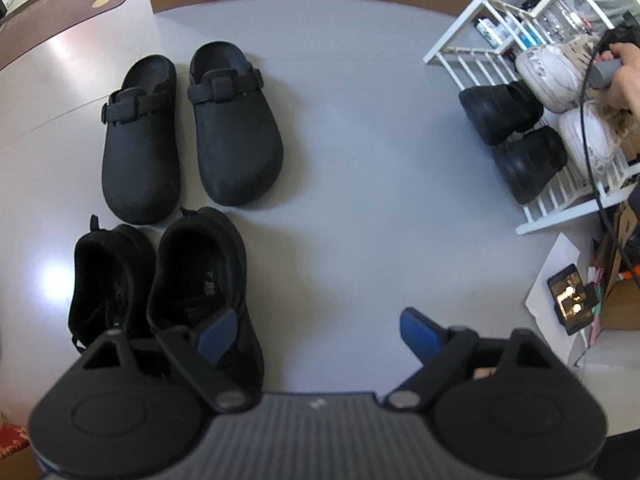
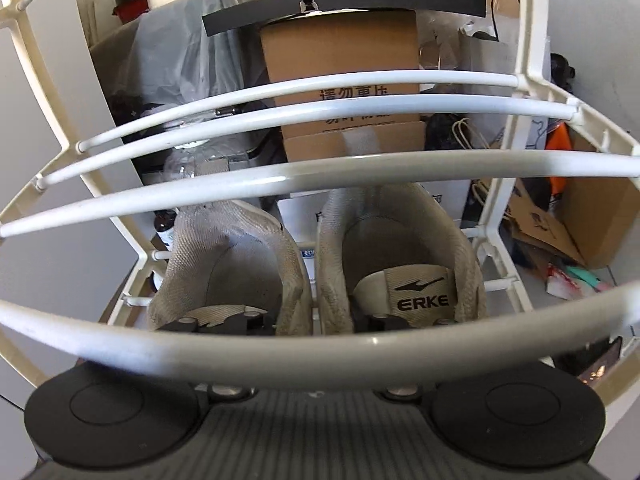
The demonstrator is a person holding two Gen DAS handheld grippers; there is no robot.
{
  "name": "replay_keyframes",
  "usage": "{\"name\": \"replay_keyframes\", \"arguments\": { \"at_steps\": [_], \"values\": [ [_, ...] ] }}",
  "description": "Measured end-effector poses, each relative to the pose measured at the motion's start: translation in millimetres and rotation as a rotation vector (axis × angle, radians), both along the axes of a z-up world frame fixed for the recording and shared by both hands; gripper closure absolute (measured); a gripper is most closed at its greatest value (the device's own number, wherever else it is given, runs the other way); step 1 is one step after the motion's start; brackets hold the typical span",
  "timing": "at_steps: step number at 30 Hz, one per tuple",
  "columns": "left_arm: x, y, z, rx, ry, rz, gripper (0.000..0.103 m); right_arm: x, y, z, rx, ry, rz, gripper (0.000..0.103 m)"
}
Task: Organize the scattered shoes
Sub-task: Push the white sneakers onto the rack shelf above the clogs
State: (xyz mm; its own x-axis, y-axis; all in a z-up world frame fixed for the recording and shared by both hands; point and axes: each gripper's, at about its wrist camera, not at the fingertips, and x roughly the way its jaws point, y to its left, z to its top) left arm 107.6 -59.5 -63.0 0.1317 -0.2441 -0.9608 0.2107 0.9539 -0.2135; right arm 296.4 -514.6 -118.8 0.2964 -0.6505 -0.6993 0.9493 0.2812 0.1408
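In the left wrist view my left gripper (image 1: 318,334) hangs open over the grey floor, nothing between its blue pads (image 1: 218,336). Just under its left finger lies a pair of black sneakers (image 1: 200,280), and beyond them a pair of black clogs (image 1: 236,128). In the right wrist view my right gripper (image 2: 316,322) reaches under the bars of the white shoe rack (image 2: 280,176). One finger sits in each of two beige sneakers (image 2: 400,264), whose inner walls stand slightly apart between the fingers. A rack bar hides the fingertips. The jaws look open.
The white rack (image 1: 452,56) stands at the right with black shoes (image 1: 500,112) and white sneakers (image 1: 548,76) on its low shelf; a hand (image 1: 624,76) is there. A phone (image 1: 570,304) and paper lie beside it. Cardboard boxes (image 2: 344,52) crowd behind the rack.
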Motion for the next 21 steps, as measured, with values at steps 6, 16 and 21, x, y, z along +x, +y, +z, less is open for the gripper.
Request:
{"name": "replay_keyframes", "arguments": {
  "at_steps": [6,16,21],
  "values": [
    [-6.4,4.2,0.7,0.006,-0.007,-0.002,0.013,-9.0,6.4,-2.2,-0.030,-0.019,0.039,0.058],
    [-2.6,-0.7,-1.8,0.006,0.002,-0.012,0.013,-8.7,16.8,-3.0,-0.240,-0.055,0.152,0.030],
    [0.4,-5.5,-2.6,0.007,0.003,-0.020,0.013,-5.0,33.0,-3.1,-0.350,-0.076,0.247,0.010]
  ]
}}
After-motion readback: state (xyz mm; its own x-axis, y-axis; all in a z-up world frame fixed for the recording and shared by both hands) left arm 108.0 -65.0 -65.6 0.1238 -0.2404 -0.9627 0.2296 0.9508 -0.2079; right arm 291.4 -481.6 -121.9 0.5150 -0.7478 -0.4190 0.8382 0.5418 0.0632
